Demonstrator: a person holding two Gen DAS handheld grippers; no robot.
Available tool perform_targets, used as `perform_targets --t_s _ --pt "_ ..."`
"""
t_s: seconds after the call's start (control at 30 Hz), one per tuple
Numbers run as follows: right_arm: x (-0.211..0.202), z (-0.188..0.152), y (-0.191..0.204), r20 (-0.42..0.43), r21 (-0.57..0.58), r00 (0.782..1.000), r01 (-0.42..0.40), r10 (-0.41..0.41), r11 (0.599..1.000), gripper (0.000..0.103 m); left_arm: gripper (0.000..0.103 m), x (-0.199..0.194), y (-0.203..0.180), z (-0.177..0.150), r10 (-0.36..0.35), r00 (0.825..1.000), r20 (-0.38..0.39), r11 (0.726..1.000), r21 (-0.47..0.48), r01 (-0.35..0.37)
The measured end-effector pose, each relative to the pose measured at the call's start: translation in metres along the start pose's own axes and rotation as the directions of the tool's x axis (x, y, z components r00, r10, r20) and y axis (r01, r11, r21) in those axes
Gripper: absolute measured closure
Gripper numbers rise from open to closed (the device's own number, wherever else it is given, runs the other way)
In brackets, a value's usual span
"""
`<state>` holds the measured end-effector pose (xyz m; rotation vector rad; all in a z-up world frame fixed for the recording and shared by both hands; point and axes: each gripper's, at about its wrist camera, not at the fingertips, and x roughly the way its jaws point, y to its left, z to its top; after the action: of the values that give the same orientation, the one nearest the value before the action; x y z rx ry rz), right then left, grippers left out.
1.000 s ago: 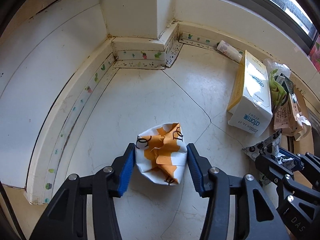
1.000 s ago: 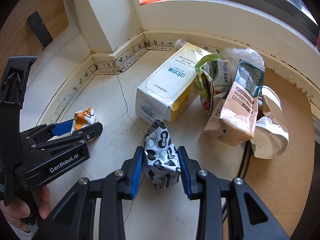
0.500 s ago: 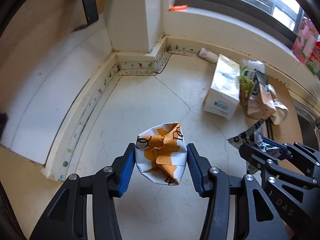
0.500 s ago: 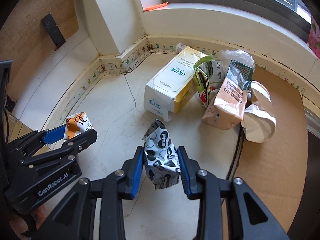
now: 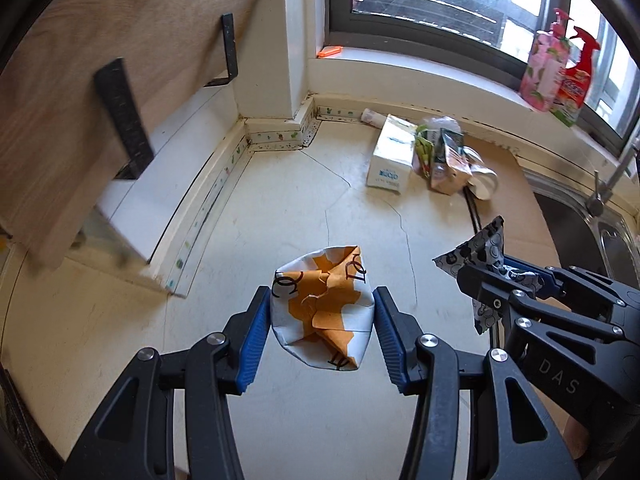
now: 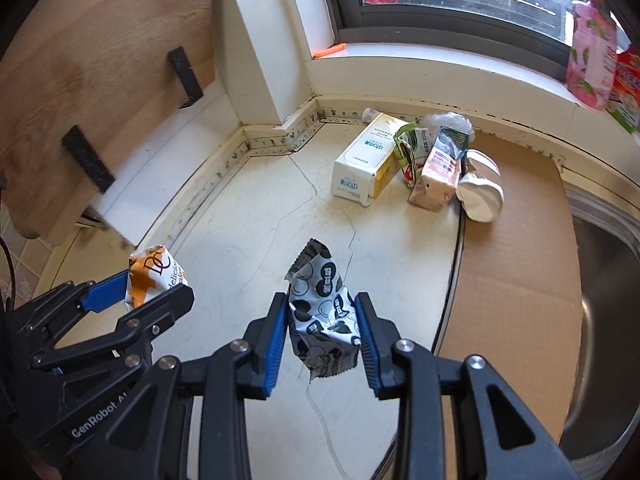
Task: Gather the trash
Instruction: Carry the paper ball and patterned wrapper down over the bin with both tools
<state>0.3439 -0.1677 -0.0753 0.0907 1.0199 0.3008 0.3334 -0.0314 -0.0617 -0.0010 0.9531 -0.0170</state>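
My left gripper (image 5: 322,332) is shut on a crumpled orange and white wrapper (image 5: 324,308), held up above the cream counter (image 5: 280,200). The same wrapper (image 6: 154,276) shows in the right wrist view at the lower left, between the left gripper's blue pads. My right gripper (image 6: 322,340) is shut on a crumpled black and white spotted wrapper (image 6: 322,308), also lifted off the counter. In the left wrist view that spotted wrapper (image 5: 482,254) sticks out of the right gripper at the right edge.
More trash lies at the back by the wall: a white and yellow carton (image 6: 366,164), a green packet (image 6: 408,148), a pink drink carton (image 6: 438,172) and a crushed white cup (image 6: 482,192). Brown cardboard (image 6: 516,272) covers the counter's right part beside a steel sink (image 5: 596,236). A wooden shelf (image 5: 80,92) overhangs at the left.
Both grippers have risen and pulled back from the wall with their wrappers still held. The trash pile and corner now look smaller and farther, and the window and sink have come into view.
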Motion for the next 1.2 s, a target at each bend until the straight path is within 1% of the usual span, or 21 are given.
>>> perform_targets --t_s 0.37,0.53,0.67,0.8,0.9,1.1,1.2 --pt "-0.076 -0.077 0.046 0.065 0.035 0.997 0.031 -0.034 0.999 0.069 0.054 -0.084 0.02 -0.076 -0.042 0.998 0.05 0.998 0.044 0.04" --pt "-0.105 -0.117 0.064 0.087 0.065 0.995 0.042 -0.048 0.997 0.069 0.054 -0.109 0.023 -0.115 -0.067 0.996 0.054 0.995 0.079 0.063" --pt "-0.12 -0.151 0.077 0.087 0.082 0.994 0.056 -0.063 0.995 0.069 0.054 -0.123 0.023 -0.144 -0.082 0.995 0.051 0.991 0.114 0.075" --pt "-0.128 -0.185 0.085 0.066 0.097 0.995 0.068 -0.075 0.993 0.069 0.054 -0.133 0.025 -0.175 -0.096 0.995 0.034 0.987 0.13 0.091" --pt "-0.129 -0.211 0.089 0.028 0.103 0.996 0.08 -0.083 0.992 0.069 0.054 -0.135 0.025 -0.196 -0.108 0.994 0.005 0.986 0.13 0.107" --pt "-0.123 -0.246 0.096 -0.062 0.1 0.994 0.099 -0.093 0.99 0.069 0.054 -0.131 0.027 -0.225 -0.115 0.992 -0.05 0.985 0.123 0.121" --pt "-0.119 -0.26 0.098 -0.1 0.1 0.991 0.104 -0.094 0.99 0.069 0.054 -0.124 0.029 -0.242 -0.125 0.988 -0.087 0.985 0.112 0.134"
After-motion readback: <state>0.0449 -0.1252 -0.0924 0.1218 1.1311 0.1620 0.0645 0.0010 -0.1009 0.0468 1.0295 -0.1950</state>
